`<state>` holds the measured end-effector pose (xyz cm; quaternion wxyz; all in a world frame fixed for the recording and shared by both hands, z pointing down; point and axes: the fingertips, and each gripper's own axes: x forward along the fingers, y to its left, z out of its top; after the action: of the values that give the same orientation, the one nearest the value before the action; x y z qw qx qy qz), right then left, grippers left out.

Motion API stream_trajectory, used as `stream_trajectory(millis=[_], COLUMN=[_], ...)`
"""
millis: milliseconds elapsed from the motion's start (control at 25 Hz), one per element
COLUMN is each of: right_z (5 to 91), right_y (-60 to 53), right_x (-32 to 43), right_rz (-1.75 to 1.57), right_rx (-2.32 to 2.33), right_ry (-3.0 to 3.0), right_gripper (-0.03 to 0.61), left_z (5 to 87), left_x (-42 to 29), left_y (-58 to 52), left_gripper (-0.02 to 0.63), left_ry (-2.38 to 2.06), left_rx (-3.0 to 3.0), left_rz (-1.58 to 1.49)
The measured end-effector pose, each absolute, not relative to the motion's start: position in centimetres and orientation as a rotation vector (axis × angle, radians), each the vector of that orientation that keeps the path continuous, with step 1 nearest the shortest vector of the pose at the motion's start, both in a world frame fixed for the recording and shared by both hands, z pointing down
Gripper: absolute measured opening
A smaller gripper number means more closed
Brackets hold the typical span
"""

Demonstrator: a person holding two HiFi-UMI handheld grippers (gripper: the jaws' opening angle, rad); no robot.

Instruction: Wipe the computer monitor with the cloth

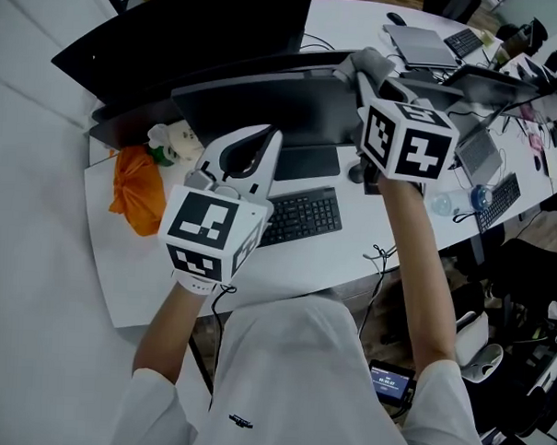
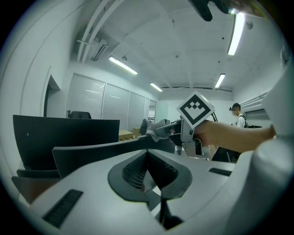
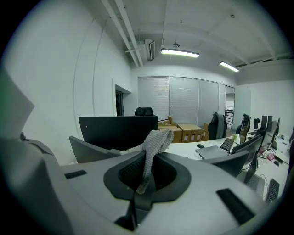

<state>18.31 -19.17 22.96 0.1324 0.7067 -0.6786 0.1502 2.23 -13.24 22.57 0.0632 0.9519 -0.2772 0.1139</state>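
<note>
The dark curved monitor (image 1: 265, 106) stands across the middle of the white desk (image 1: 120, 275), seen from above. My right gripper (image 1: 359, 73) is over the monitor's top edge at its right end, shut on a grey knitted cloth (image 1: 364, 62). In the right gripper view the cloth (image 3: 154, 147) sticks up from between the jaws of the right gripper (image 3: 146, 176). My left gripper (image 1: 263, 143) hovers in front of the screen, left of centre, shut with nothing in it. The left gripper view shows the left gripper (image 2: 148, 158), the monitor's edge (image 2: 92, 156) and the cloth (image 2: 154, 131).
A black keyboard (image 1: 297, 216) lies under the monitor. An orange bundle (image 1: 140, 188) and a small pale object (image 1: 176, 143) sit at the desk's left end. A second dark monitor (image 1: 195, 29) stands behind. A laptop (image 1: 420, 43), a bottle (image 1: 454, 202) and cables lie to the right.
</note>
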Motion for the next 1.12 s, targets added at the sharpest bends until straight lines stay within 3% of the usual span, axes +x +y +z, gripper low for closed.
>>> stream_trajectory(millis=[1120], right_z=[24.2], right_y=[-16.2], right_x=[30.0], right_rz=[0.488], right_rx=[2.131], right_ry=[-1.879], right_gripper=[0.026], left_z=[23.5], left_x=[10.0], left_y=[-11.3], left_gripper=[0.018], left_ry=[-0.746], left_rx=[2.899], left_rz=[0.404])
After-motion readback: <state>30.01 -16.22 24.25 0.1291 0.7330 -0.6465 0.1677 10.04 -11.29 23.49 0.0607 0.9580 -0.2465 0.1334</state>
